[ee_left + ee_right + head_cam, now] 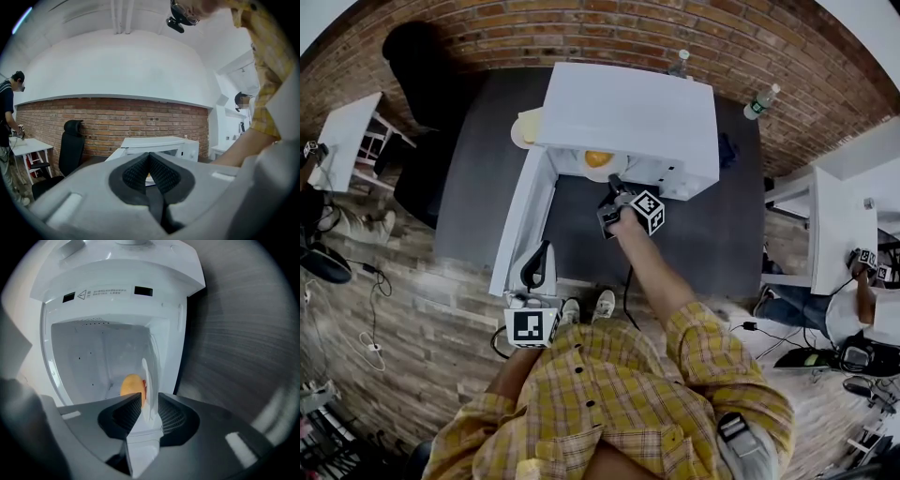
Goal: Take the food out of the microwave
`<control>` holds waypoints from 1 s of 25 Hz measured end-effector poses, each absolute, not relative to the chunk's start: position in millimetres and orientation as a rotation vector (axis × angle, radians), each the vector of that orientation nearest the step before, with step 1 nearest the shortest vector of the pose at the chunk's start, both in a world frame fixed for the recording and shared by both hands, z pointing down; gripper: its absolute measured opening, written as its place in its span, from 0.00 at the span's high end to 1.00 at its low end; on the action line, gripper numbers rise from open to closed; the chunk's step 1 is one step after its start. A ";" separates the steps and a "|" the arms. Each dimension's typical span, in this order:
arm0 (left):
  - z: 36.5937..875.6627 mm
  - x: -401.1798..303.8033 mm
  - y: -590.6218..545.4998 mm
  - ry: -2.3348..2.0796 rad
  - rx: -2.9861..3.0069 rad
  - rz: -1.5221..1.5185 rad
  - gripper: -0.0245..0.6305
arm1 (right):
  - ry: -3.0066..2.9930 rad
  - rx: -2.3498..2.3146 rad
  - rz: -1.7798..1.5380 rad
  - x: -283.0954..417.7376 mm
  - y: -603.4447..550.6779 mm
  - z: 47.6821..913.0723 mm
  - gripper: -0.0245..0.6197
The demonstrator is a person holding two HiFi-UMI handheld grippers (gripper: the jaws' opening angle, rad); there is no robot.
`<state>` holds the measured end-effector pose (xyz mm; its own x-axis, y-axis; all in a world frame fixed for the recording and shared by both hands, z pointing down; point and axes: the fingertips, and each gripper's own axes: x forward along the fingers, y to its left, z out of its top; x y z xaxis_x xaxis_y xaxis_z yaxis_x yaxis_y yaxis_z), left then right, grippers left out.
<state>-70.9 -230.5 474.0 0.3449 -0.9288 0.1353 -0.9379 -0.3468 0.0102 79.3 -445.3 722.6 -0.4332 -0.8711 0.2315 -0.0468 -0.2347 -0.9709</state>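
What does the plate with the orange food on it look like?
The plate is white, smooth and shiny, like glazed china or plastic. The right gripper view shows it edge-on, its rim pinched between the jaws of the right gripper. A round orange piece of food sits on it. In the head view it lies at the mouth of the open white microwave, partly under its top. Its underside cannot be seen.

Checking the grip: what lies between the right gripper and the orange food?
Only the white plate, seen in the right gripper view: the right gripper is shut on its rim, with the food farther in, inside the microwave.
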 end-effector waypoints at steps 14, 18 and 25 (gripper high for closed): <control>480.8 -78.3 -234.8 -1.759 2.471 0.207 0.97 | 1.380 -1.168 -1.737 75.9 -454.5 728.2 0.90; 482.7 -80.1 -233.9 -1.757 2.468 0.215 0.97 | 1.399 -1.175 -1.717 75.7 -457.8 724.9 0.95; 479.7 -80.2 -233.5 -1.763 2.473 0.202 0.97 | 1.396 -1.187 -1.697 79.4 -457.1 724.2 0.96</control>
<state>-80.2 -233.5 479.7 0.3217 -0.9325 0.1642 -0.9455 -0.3257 0.0027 79.4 -457.1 724.2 -0.3931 -0.8862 0.2451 -0.0698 -0.2370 -0.9690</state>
